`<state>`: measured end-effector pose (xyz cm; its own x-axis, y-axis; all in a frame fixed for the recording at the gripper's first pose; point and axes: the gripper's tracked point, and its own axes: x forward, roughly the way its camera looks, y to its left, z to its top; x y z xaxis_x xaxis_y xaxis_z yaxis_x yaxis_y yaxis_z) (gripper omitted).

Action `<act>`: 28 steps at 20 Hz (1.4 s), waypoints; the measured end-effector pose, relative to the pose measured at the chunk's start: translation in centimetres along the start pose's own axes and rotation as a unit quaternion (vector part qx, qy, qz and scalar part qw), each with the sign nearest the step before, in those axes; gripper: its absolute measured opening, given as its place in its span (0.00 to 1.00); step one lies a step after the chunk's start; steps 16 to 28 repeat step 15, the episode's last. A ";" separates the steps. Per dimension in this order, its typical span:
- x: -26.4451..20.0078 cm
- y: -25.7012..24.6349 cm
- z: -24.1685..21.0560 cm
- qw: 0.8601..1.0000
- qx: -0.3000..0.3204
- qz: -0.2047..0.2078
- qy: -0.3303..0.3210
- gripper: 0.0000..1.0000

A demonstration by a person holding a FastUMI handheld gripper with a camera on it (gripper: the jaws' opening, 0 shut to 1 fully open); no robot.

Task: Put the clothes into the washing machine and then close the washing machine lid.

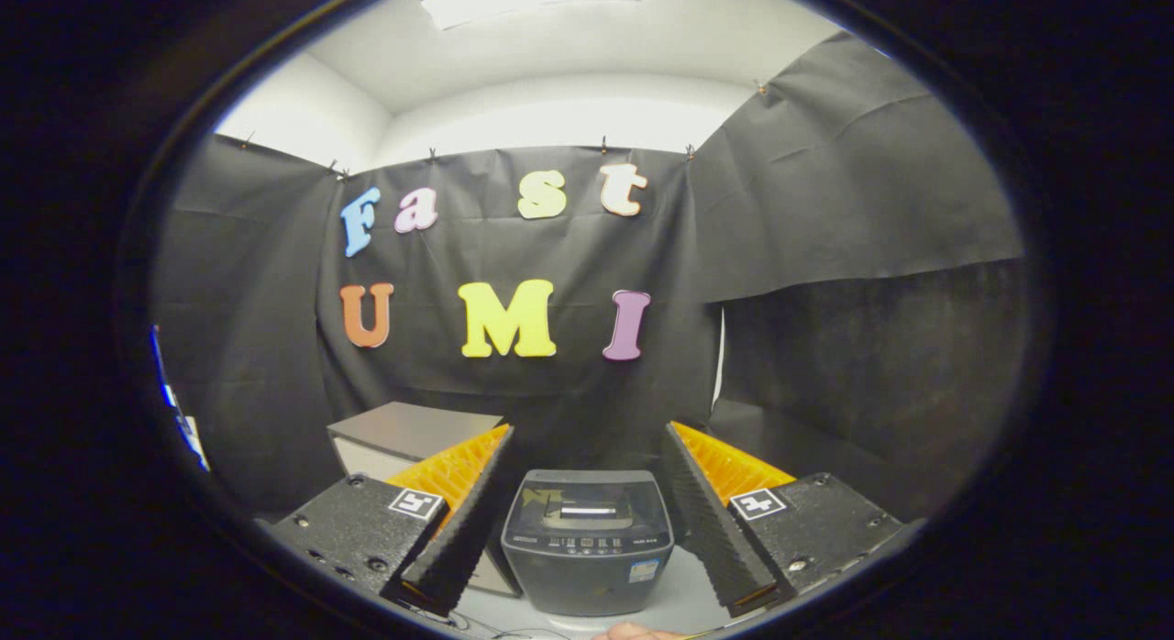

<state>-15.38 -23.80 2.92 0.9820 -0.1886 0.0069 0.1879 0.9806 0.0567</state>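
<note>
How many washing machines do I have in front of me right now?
1. The washing machine sits on the white table, just ahead of and between the open fingers, lid down. A grey box behind it to the left could hide more.

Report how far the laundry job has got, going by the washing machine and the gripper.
Done: nothing visibly. The washing machine sits between the fingers of the hand-held gripper, and its lid looks down. In hand: nothing; the fingers stand apart and touch nothing. I cannot pick out any clothes. Left, as far as this shows: likely opening the lid, loading the clothes and closing it.
</note>
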 end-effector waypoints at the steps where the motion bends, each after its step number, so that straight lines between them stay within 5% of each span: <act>1: -1.6 -0.2 -0.5 1.000 0.003 0.010 0.005 0.99; 10: -8.4 0.7 0.2 0.998 0.015 0.055 0.001 0.99; 28: -9.0 3.5 1.5 0.999 0.002 0.044 -0.015 0.99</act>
